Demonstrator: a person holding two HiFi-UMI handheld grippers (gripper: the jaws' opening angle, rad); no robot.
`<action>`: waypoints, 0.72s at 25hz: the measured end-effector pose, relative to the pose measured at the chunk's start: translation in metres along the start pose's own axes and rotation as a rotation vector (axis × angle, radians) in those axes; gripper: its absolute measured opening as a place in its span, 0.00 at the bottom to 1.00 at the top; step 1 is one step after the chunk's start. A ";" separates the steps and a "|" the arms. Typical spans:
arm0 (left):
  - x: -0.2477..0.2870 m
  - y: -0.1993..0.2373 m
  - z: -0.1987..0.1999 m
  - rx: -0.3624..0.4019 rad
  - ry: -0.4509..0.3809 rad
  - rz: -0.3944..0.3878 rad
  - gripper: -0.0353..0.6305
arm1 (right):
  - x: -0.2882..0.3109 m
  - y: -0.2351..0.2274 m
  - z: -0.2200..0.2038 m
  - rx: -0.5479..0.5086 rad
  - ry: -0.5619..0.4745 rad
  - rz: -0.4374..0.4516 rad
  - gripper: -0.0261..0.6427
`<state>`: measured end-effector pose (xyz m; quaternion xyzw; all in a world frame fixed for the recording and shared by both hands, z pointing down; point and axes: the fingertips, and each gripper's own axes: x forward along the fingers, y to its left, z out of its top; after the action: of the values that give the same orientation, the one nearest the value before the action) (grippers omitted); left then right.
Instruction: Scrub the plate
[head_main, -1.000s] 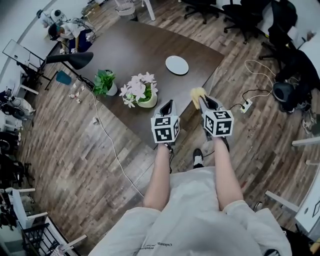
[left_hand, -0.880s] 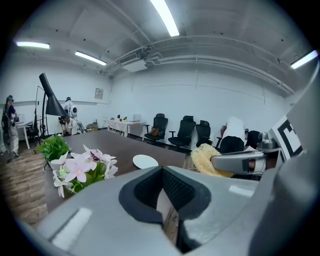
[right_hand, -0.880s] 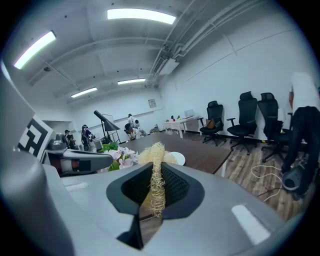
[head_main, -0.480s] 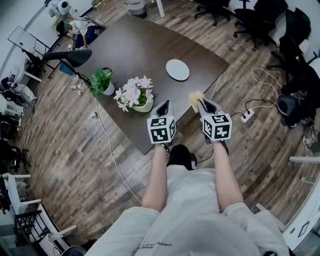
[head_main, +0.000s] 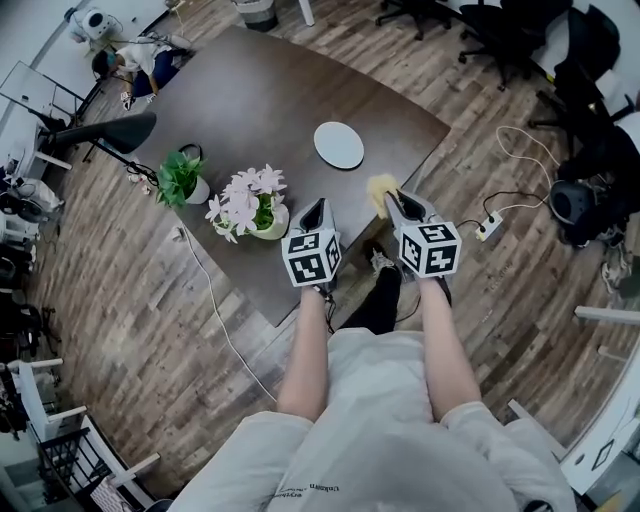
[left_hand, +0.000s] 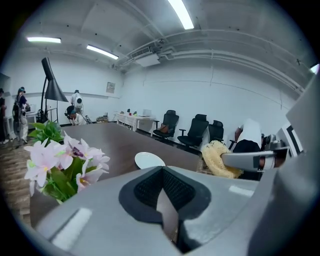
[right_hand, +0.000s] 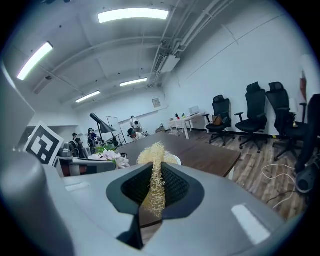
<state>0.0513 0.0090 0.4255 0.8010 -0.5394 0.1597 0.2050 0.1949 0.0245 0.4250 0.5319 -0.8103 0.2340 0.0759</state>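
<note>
A round white plate (head_main: 339, 145) lies flat on the dark wooden table (head_main: 250, 90), near its right front edge. It also shows in the left gripper view as the plate (left_hand: 149, 160). My right gripper (head_main: 390, 200) is shut on a yellow fibrous scrubber (head_main: 378, 187) and hovers just short of the plate, by the table's edge. In the right gripper view the scrubber (right_hand: 152, 180) stands pinched between the jaws. My left gripper (head_main: 317, 208) is shut with nothing in it, over the table's front edge beside the flowers; its jaws (left_hand: 164, 197) meet along one seam.
A pot of pink flowers (head_main: 245, 208) stands just left of my left gripper, with a small green plant (head_main: 181, 177) further left. A black lamp (head_main: 100, 132) leans over the table's left end. Office chairs (head_main: 480, 30) and cables (head_main: 490, 215) lie beyond the right side.
The person has stepped closer to the table. Both grippers moved forward towards the plate, the right one still holding the scrubber.
</note>
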 end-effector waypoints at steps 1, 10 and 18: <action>0.008 0.001 0.003 -0.007 0.000 0.001 0.05 | 0.006 -0.003 0.001 -0.009 0.011 0.005 0.14; 0.077 0.020 0.019 -0.036 0.029 0.021 0.05 | 0.074 -0.038 0.017 -0.062 0.110 0.037 0.14; 0.116 0.043 0.025 -0.122 0.042 0.080 0.05 | 0.123 -0.059 0.024 -0.095 0.184 0.064 0.14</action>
<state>0.0551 -0.1103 0.4662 0.7613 -0.5753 0.1513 0.2580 0.1984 -0.1076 0.4672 0.4777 -0.8268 0.2453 0.1674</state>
